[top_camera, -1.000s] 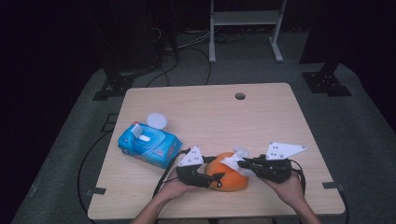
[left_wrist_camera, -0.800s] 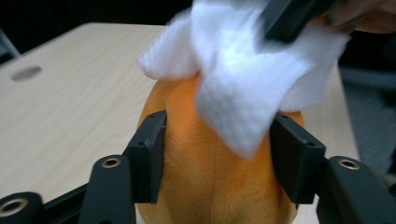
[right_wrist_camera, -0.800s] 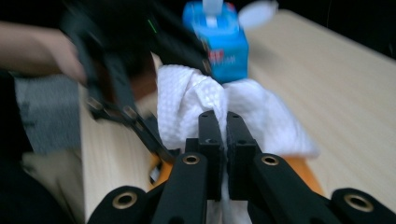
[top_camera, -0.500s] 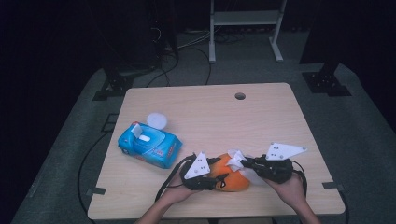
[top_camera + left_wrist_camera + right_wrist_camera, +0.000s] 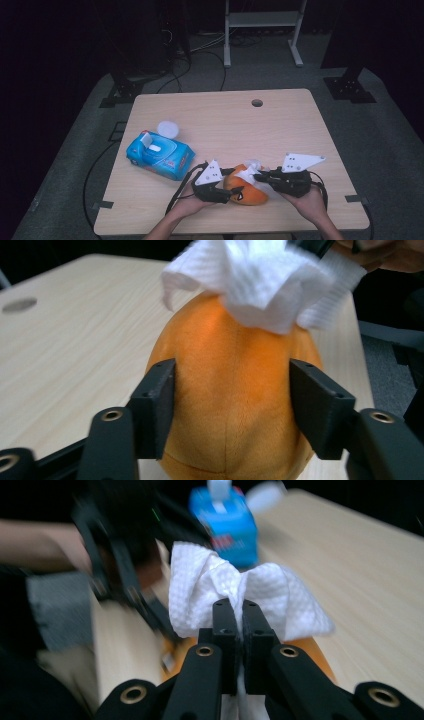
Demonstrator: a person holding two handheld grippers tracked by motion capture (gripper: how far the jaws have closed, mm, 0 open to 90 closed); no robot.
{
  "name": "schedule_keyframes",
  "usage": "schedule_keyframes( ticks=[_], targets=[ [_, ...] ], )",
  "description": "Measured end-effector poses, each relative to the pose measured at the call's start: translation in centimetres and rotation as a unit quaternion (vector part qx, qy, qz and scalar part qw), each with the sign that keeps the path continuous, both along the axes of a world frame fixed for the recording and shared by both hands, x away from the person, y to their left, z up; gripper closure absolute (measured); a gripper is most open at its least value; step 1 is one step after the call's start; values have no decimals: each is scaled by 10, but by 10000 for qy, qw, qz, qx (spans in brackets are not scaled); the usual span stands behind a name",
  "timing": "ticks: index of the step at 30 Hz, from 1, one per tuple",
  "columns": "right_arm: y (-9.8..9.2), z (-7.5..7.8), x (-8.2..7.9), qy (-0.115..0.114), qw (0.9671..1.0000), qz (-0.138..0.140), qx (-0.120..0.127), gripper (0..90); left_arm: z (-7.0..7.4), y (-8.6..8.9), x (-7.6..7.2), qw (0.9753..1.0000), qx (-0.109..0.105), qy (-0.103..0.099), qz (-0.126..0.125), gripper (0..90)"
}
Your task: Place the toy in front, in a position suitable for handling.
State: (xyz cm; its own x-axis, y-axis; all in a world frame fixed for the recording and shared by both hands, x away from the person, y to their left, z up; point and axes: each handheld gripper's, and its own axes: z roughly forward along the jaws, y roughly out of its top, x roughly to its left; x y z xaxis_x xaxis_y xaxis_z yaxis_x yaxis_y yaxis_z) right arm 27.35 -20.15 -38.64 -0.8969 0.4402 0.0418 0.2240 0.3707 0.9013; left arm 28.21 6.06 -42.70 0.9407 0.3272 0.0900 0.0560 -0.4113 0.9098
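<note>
While the left gripper [image 5: 231, 192] clamps the orange plush toy [image 5: 246, 189] from its 9 o'clock side, its two black jaws press against the toy's flanks, as the left gripper view shows with the toy [image 5: 235, 400] wedged between them. The toy lies on the worktop [image 5: 225, 125] near the front edge, at about 6 o'clock of the surface. The right gripper [image 5: 261, 176] comes in from 3 o'clock, its jaws pressed together on a white wipe [image 5: 248, 173], which rests against the top of the toy; in the right gripper view the wipe [image 5: 240, 597] bunches out to both sides of the closed jaws. A blue pack of wipes [image 5: 160, 155] lies at roughly 9 o'clock on the worktop, well apart from the toy, with a small white round lid [image 5: 168, 129] just beside it at its 12 o'clock. A round hole [image 5: 257, 103] sits near the far edge, at about 1 o'clock.
</note>
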Motion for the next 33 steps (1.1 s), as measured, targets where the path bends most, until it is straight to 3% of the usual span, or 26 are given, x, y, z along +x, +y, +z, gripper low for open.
schedule_keyframes(
  ticks=[2,4,5,11,14,17,19,21,22,24,26,28,31,33],
  targets=[
    [10,5,-4,-21,9997,167,157,866,2,-8,-9,9993,118,-336,-118,395],
    [19,2,-4,-93,9998,145,-102,866,2,-11,-15,9972,314,-627,-251,405],
    [19,-1,-3,-36,9997,162,-203,867,2,-11,-16,9970,345,-642,-251,417],
    [-13,-9,4,206,9996,-169,-130,866,-4,-1,-8,9987,230,-392,-213,417],
    [-21,-11,4,284,9992,-222,-148,866,-3,1,-4,9996,152,-211,-110,296],
    [-17,-12,2,346,9991,-157,-201,866,-4,-3,1,9996,-72,261,82,131],
    [-11,-11,0,356,9992,-29,-204,866,-6,-6,2,9993,-45,378,-26,146],
    [-1,-8,-1,218,9990,26,-378,865,-6,-9,-3,9999,112,9,60,335],
    [1,-6,-1,110,9991,-2,-416,866,-4,-9,-5,9998,59,-156,92,383],
    [-1,0,0,-7,9997,-114,-218,866,-1,-9,-8,9984,-108,-539,161,471],
    [-6,4,2,-190,9992,-360,-59,866,-1,-10,-9,9957,-59,-902,218,489],
    [-13,1,7,-113,9989,-445,-10,866,-5,-7,-4,9960,-54,-862,209,486],
    [-23,-21,19,357,9985,-416,-34,865,-12,1,1,9972,12,-742,96,469],
    [-31,-25,23,523,9975,-463,-46,866,-12,5,1,9975,34,-710,45,460]
  ],
)
